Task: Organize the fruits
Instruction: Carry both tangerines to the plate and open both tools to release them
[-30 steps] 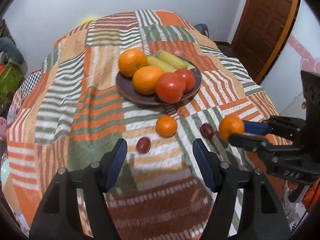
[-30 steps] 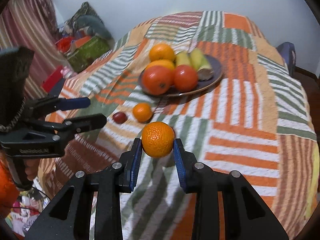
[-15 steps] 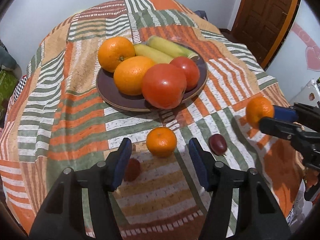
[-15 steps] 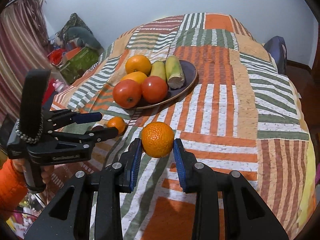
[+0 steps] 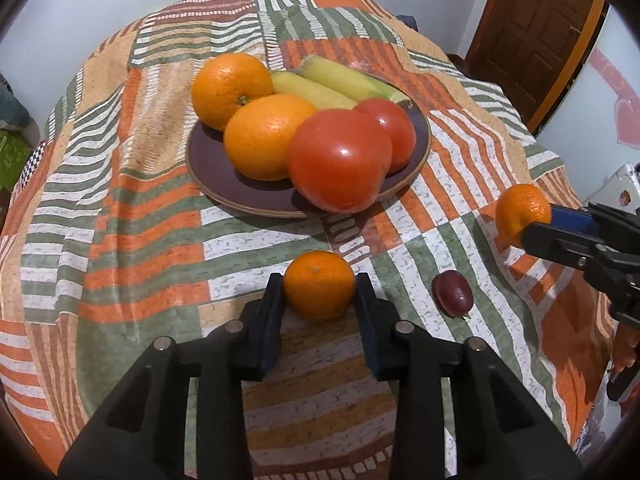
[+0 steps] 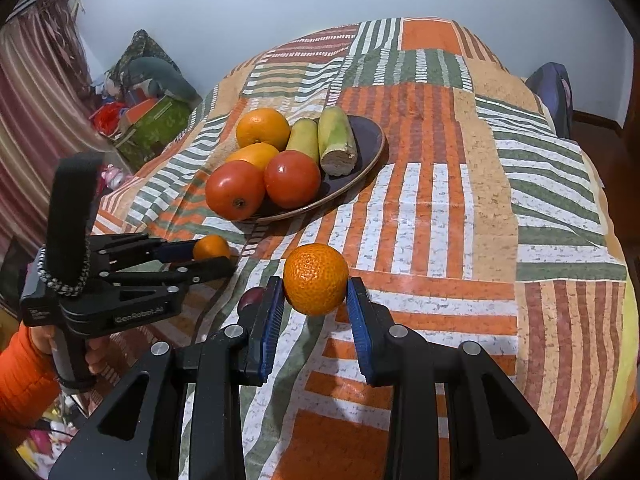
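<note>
left tongs just closed on a mandarin on the bedspread nr its front edge, a grape beside; right tongs grip an orange above the cloth, w/ plate beyond.

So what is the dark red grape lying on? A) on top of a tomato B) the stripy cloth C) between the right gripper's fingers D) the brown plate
B: the grape lies alone on the stripy cloth, apart from the plate with its oranges and tomatoes, and beside the small orange that the left gripper has just been closing around.
</note>
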